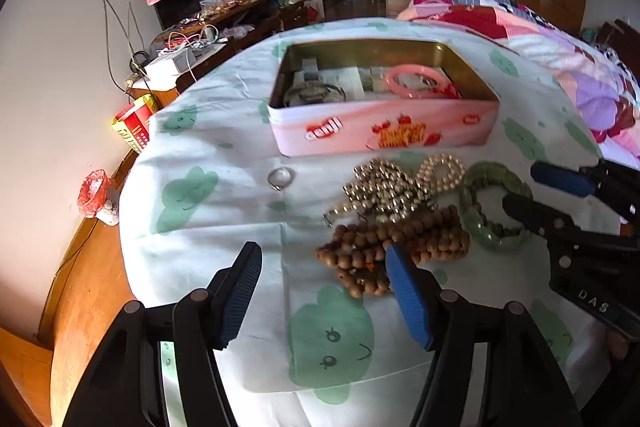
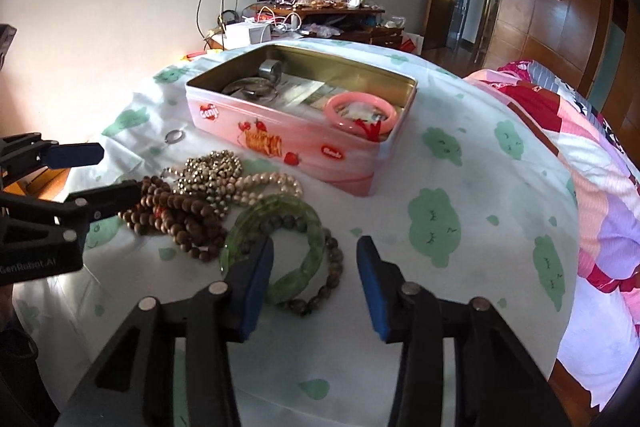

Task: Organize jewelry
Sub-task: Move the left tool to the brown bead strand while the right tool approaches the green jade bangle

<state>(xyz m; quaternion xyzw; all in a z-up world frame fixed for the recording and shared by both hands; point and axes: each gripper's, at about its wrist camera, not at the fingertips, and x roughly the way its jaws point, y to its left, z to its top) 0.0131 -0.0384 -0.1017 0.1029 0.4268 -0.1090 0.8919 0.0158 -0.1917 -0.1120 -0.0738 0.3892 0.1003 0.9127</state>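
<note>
A pink tin box (image 1: 384, 131) (image 2: 280, 143) stands open on the white cloth, holding a pink bangle (image 1: 416, 83) (image 2: 362, 111), a metal bracelet (image 2: 250, 89) and papers. In front of it lie a brown wooden bead string (image 1: 392, 247) (image 2: 176, 215), a silver bead chain (image 1: 380, 191) (image 2: 208, 175), a pearl bracelet (image 1: 440, 171) (image 2: 268, 187), a green bangle (image 1: 492, 203) (image 2: 280, 243) over a dark bead bracelet (image 2: 332, 267), and a small ring (image 1: 281, 178) (image 2: 175, 136). My left gripper (image 1: 320, 263) (image 2: 108, 173) is open beside the wooden beads. My right gripper (image 2: 316, 259) (image 1: 524, 189) is open over the green bangle.
The cloth (image 1: 224, 219) covers a rounded table edge. A wooden desk with cables and clutter (image 1: 208, 39) stands behind. A patterned quilt (image 2: 580, 155) lies on the bed at right. Wooden wardrobe doors (image 2: 552, 7) stand at the back.
</note>
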